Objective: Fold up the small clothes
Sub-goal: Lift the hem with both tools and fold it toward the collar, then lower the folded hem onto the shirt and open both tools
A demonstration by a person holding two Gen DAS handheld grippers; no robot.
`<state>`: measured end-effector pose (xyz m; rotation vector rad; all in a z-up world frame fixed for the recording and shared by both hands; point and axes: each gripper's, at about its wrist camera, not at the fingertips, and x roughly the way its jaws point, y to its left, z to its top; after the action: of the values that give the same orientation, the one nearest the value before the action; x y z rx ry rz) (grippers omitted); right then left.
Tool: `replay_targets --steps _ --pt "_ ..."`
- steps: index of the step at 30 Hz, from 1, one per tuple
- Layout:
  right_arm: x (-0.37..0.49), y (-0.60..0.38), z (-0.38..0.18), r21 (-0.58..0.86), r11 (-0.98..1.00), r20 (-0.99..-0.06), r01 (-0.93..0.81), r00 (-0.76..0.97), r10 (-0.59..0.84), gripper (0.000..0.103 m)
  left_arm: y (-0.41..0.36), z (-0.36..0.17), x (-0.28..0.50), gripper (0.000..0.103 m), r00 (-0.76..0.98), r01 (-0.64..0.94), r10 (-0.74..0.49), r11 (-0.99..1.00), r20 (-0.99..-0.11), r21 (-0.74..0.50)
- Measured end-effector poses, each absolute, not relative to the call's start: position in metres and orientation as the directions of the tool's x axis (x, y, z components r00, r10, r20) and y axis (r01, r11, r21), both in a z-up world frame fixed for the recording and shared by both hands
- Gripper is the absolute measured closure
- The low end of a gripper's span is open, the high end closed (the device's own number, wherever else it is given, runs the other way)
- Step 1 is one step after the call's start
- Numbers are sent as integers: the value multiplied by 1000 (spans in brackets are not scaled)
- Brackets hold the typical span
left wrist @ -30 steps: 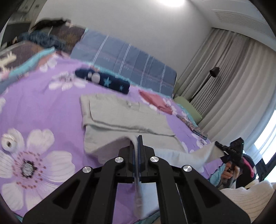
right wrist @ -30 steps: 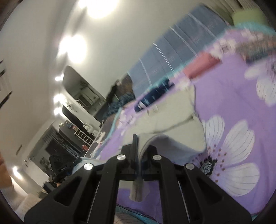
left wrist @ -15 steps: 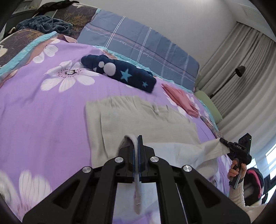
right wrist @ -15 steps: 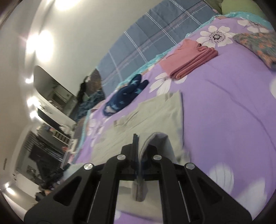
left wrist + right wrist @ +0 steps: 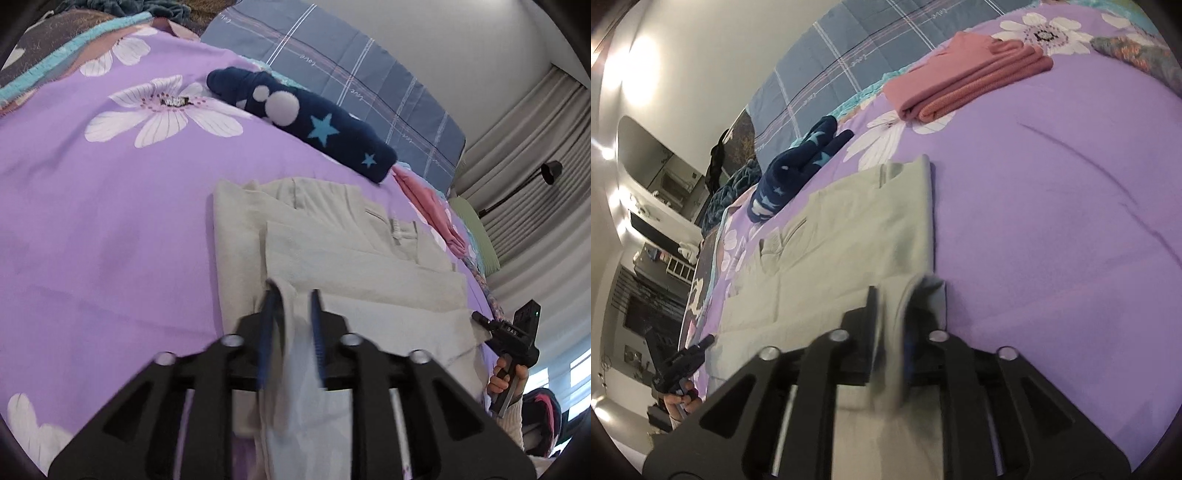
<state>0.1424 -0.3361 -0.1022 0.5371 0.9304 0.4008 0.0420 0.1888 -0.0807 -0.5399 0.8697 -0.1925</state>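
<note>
**Mia:** What's on the big purple bed cover (image 5: 110, 229)?

**Sam:** Beige shorts (image 5: 332, 236), lying flat in the middle. The near end is folded up over the far end. Behind them sit a dark blue rolled thing with stars (image 5: 314, 125) and a pink folded cloth (image 5: 967, 85), well apart from the shorts.

**Mia:** What is the step right now?

**Sam:** I think it's letting go. The fold is down, so both corners should drop at the same time. Pull the tools straight back and low, so the cloth does not get dragged and the edges stay lined up.

**Mia:** What is the left gripper (image 5: 291, 299) doing?

**Sam:** Its jaws have just been opening. There is a small gap now. A flap of the shorts hangs between them, leaning on one blue pad (image 5: 267, 325), but it is not pinched.

**Mia:** And the right gripper (image 5: 890, 306)?

**Sam:** The same. Its jaws have just been opening too, only a little way. The other corner of the shorts is loose in the gap. It looks blurry, so I can't tell if the cloth touches a pad.
</note>
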Motion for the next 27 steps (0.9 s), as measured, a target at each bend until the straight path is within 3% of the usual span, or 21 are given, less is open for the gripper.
replay_targets --steps 1,5,6,7,8,12,20,22,23,24,25,27 --pt "137 -337 -98 586 802 -642 -111 539 544 76 186 -78 36 79 636 -41 -377 855 -673 -518" --pt "116 -336 -88 529 836 -667 -147 537 516 76 173 -75 9 79 611 3 -375 882 -697 -472" --pt "111 -336 -87 524 838 -671 -151 533 516 80 169 -77 3 79 599 7 -369 890 -711 -456" --pt "109 -336 -88 522 839 -674 -154 529 516 90 167 -78 1 84 593 7 -360 897 -720 -442" --pt "107 -335 -88 519 840 -677 -155 526 515 93 164 -79 -2 99 588 9 -345 907 -731 -421" --pt "106 -336 -83 528 836 -663 -151 542 516 98 162 -75 2 100 600 12 -343 907 -723 -421" --pt "167 -350 -52 672 732 -545 -116 592 594 98 172 -24 70 99 727 16 -328 886 -603 -463" --pt "197 -352 -59 676 736 -581 -47 581 570 91 181 -28 99 91 751 -34 -292 878 -592 -477" --pt "208 -352 -64 661 750 -611 -15 570 550 88 186 -34 111 68 746 -59 -287 870 -600 -490" --pt "215 -350 -70 635 772 -649 20 555 519 77 193 -43 123 59 728 -116 -252 871 -637 -478" --pt "217 -349 -74 617 786 -666 32 553 500 65 198 -49 129 56 714 -160 -219 873 -665 -460" --pt "212 -348 -73 588 809 -656 -12 578 485 63 205 -59 135 56 696 -178 -215 873 -685 -454"
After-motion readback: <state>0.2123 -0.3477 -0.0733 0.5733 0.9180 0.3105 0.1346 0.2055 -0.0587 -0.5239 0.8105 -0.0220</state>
